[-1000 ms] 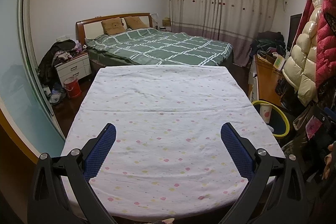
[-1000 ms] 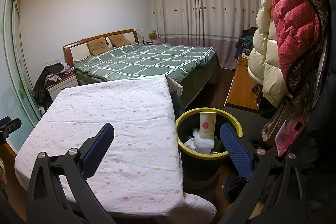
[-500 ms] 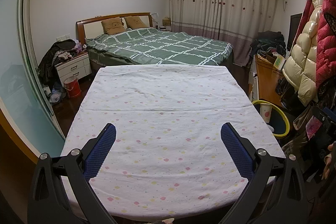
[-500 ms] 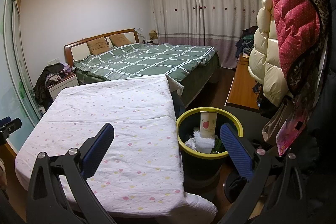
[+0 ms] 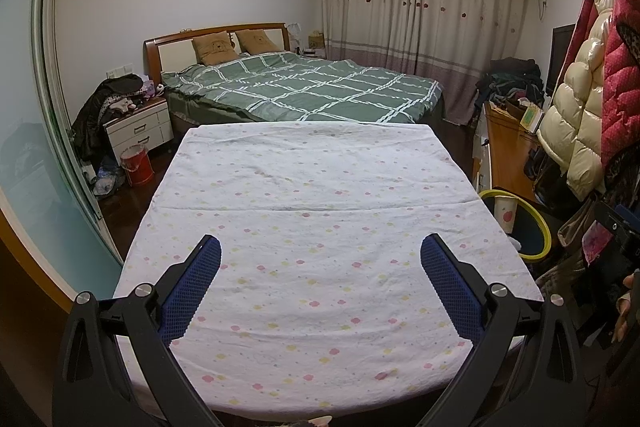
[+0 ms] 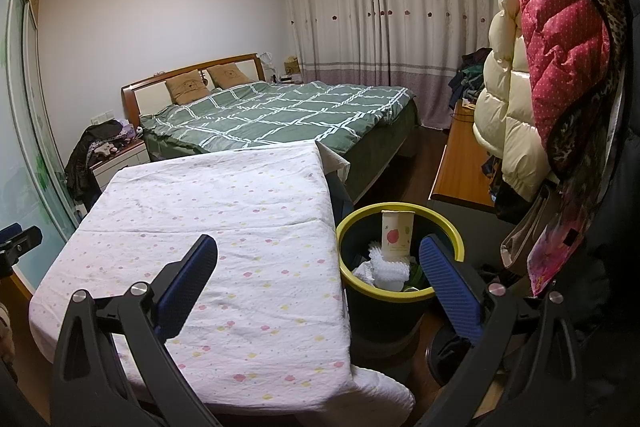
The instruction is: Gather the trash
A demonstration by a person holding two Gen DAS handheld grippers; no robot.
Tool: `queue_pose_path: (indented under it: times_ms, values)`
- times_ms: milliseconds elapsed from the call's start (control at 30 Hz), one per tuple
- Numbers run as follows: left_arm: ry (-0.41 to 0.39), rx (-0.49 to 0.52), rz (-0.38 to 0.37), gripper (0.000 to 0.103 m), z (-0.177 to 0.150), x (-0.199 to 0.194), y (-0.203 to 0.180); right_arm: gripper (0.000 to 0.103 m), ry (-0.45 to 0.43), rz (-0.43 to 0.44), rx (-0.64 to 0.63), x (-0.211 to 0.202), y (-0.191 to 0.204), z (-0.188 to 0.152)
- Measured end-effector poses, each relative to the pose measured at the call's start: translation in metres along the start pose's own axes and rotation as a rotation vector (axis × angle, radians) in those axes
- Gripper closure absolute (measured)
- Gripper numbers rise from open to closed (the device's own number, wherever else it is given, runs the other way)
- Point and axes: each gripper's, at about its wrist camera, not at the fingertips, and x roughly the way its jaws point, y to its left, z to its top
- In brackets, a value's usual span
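Fingers of the left gripper [image 5: 320,259] stood spread and empty over the spotted sheet [image 5: 320,211], which carried no trash, the yellow-rimmed bin [image 5: 538,227] sitting just off the table's right edge. In the right wrist view the right gripper [image 6: 318,255] also gaped empty above the bin [image 6: 400,297], where a paper cup [image 6: 397,230] (fruit print, lettering unreadable) and white wrappers [image 6: 386,267] lay collected, so the task looked essentially finished.

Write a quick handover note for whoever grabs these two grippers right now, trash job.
Left gripper: open, empty, over the table.
Right gripper: open, empty, between the table edge and the bin.
The bin stands on the floor at the table's right; a cup and white crumpled trash lie in it.
Done: no trash shows on the tabletop.
Left: nothing visible to pick; check elsewhere.
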Motion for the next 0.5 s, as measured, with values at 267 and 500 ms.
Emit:
queue_pose_path:
  times_ms: [267,500]
  values:
    - [0.005,-0.005,-0.011,0.005,0.0003,0.0002,-0.0007,0.007,0.002,0.0,-0.001,0.0019,0.0006,-0.0023]
    - [0.011,-0.02,0.007,0.005,0.0016,0.0033,0.0001,0.007,0.004,0.002,0.001,0.0025,-0.0001,-0.0032]
